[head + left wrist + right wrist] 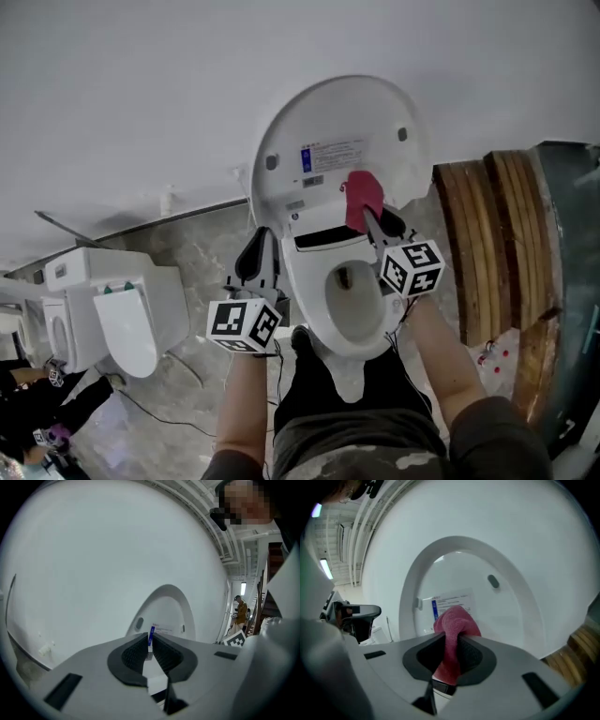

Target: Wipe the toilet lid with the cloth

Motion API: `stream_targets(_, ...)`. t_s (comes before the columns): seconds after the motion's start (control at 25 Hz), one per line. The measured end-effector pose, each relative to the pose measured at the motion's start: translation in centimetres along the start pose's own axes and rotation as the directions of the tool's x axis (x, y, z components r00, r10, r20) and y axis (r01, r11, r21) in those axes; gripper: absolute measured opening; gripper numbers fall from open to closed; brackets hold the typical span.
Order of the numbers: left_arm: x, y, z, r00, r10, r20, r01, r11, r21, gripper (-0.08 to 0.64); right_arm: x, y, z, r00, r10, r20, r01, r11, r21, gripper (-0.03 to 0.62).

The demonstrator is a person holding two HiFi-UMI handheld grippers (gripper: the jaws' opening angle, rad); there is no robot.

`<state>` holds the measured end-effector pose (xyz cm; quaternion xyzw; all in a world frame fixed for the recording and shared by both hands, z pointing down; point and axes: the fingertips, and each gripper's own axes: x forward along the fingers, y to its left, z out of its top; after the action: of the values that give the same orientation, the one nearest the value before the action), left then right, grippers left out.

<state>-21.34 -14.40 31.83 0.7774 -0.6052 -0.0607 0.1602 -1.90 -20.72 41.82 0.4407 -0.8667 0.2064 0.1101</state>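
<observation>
Toilet lid [328, 122], white, stands raised at the upper centre of the head view, above the open bowl [321, 295]. A pink cloth [363, 199] sits low on its inner face, just right of the printed label [330, 155]; whether they touch is unclear. Wiping looks barely begun, with most of the lid left. The right gripper [373, 220] pinches the cloth, reaching up from lower right. The left gripper [262, 238], jaws together and empty, hovers by the lid's lower left edge.
</observation>
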Motion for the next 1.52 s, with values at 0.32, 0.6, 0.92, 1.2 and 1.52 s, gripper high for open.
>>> stream_targets(0.32, 1.3, 3.1, 5.6, 0.995, -0.096, -0.021, 0.096, 0.995, 0.019, 0.109, 0.9, 8.6, 6.0, 0.994, 0.094, 0.046, -0.092, 0.994, -0.057, 0.058)
stream_targets(0.6, 7.3, 2.7, 5.1, 0.950, -0.268, -0.159, 0.276, 0.961, 0.032, 0.289, 0.0, 9.6, 8.1, 0.996, 0.081, 0.038, -0.078, 0.993, -0.089, 0.058)
stream_targets(0.92, 11.9, 3.1, 5.3, 0.924, -0.330, -0.194, 0.342, 0.939, 0.033, 0.302, -1.2, 8.4, 7.4, 0.999, 0.042, 0.000, -0.042, 0.994, -0.097, 0.058)
stream_targets(1.2, 13.1, 3.0, 3.5, 0.887, -0.381, -0.260, 0.405, 0.913, 0.042, 0.301, -1.4, 8.5, 7.1, 1.000, 0.006, 0.005, -0.005, 0.996, -0.084, 0.058)
stream_targets(1.52, 12.0, 2.4, 3.8, 0.875, -0.420, -0.241, 0.436, 0.900, 0.014, 0.265, -3.0, 10.2, 6.4, 0.999, -0.021, 0.040, 0.024, 0.998, -0.064, 0.058)
